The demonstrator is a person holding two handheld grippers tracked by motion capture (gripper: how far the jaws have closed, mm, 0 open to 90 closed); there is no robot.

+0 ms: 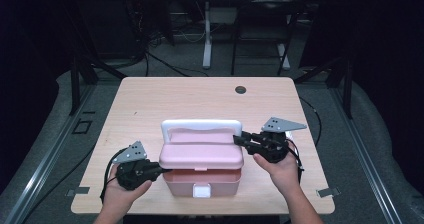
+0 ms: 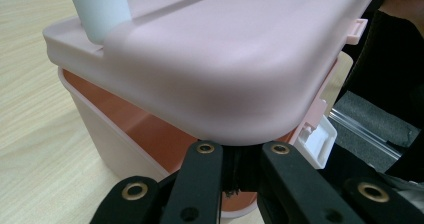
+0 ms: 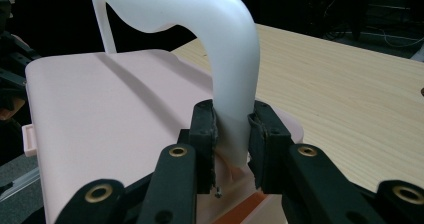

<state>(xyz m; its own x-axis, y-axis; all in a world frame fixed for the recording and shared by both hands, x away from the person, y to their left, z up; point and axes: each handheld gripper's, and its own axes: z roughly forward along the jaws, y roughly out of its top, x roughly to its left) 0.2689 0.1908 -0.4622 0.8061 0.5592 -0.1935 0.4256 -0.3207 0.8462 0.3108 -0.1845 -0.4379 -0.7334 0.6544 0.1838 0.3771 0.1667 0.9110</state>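
Two hands low, level: right gripper fingers clamp white handle; left gripper fingers clenched, apparently under raised pink lid.

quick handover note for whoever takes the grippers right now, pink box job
Right gripper: shut on the white handle at its near leg, holding it upright.
Left gripper: jaws shut, tips pushed under the lid at the box's front left corner.
Pink box: stands at the near middle of the table. Its white latch looks undone, and the lid is raised a little off the base, with the orange inside showing.
Done: latch released, lid cracked open.
Left: probably swing the lid fully open; keep the base steady while doing so.
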